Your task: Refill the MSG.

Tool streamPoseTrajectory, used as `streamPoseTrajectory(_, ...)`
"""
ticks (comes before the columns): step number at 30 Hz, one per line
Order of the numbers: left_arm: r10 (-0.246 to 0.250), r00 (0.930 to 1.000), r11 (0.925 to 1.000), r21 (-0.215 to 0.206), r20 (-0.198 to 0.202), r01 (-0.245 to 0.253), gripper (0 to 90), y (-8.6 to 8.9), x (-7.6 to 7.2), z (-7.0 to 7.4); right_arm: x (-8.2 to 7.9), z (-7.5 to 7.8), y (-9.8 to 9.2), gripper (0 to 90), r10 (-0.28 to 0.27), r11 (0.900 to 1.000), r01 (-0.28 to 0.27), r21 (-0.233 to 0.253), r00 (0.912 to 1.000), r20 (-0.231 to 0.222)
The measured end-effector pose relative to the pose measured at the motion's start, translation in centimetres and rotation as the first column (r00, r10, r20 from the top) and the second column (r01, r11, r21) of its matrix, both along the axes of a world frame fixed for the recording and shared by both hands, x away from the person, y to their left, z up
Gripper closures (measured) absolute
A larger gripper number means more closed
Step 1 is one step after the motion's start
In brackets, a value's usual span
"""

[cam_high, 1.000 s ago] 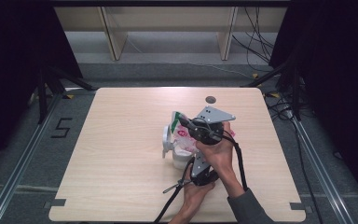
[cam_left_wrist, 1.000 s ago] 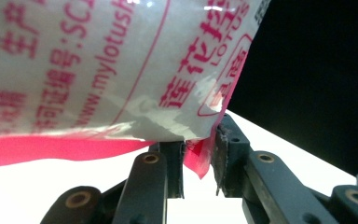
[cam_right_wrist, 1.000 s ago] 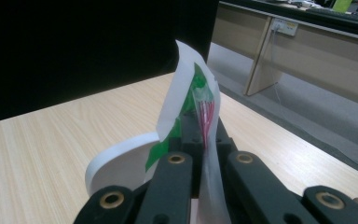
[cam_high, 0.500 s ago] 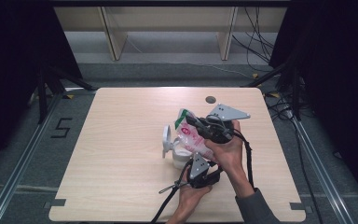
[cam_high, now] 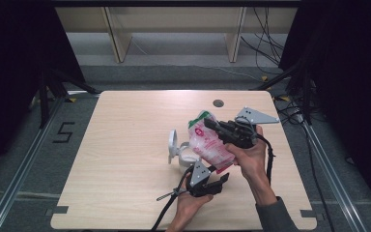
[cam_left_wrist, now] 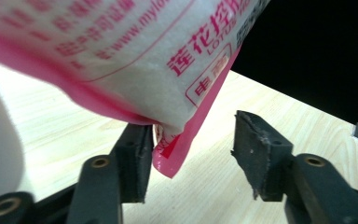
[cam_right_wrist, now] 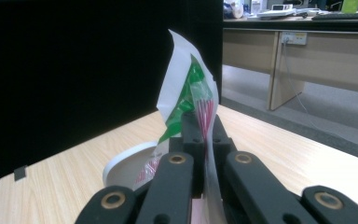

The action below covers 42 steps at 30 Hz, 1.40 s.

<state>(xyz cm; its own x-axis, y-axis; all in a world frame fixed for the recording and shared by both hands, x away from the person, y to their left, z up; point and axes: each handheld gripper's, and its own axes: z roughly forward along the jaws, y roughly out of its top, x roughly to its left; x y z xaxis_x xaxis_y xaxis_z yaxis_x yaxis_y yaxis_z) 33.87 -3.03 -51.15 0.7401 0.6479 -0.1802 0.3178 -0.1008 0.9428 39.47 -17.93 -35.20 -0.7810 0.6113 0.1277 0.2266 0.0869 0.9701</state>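
The right gripper is clamped on the pink and white plastic bag, held up over the middle of the wooden table. The left gripper is apart below the bag's corner, beside a white round container.

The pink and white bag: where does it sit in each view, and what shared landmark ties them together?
High view: pink and white bag right of centre, lifted above the table.
Left gripper view: across the top, its lower corner hanging between the open left tongs.
Right gripper view: centre, pinched in the right tongs.
Shared landmark: the white container.
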Motion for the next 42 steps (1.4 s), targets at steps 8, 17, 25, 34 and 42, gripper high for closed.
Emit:
streamPoseTrajectory(8, -0.002, 1.0, 0.9993, -0.038, -0.008, 0.002, 39.8, 1.7, -1.1, 1.3, 0.2, -1.0, -2.0, 90.0, -0.001, 0.995, 0.005, 0.096, 0.999, -0.045)
streamPoseTrajectory(17, 0.014, 0.9996, 0.9997, 0.019, 0.026, -0.015, 37.6, 4.5, -2.6, 1.6, 0.6, -2.4, -2.9, 90.0, -0.025, 0.996, 0.031, 0.089, 0.9977, -0.063)
streamPoseTrajectory(25, 0.072, 0.9968, 0.9969, 0.03, 0.034, -0.073, 36.0, 6.9, -3.5, 1.1, 0.3, -3.3, -3.6, 90.0, -0.022, 0.994, 0.031, 0.106, 0.9956, -0.091)
streamPoseTrajectory(34, 0.123, 0.9923, 0.9922, 0.021, 0.014, -0.123, 32.7, 8.5, -3.9, 0.8, -0.5, -4.6, -5.8, 90.0, -0.048, 0.992, 0.061, 0.108, 0.9917, -0.119)
streamPoseTrajectory(42, 0.123, 0.9924, 0.9923, 0.011, 0.007, -0.123, 32.5, 8.9, -3.9, 0.5, -1.6, -4.8, -8.4, 90.0, -0.1, 0.991, 0.109, 0.073, 0.9891, -0.108)
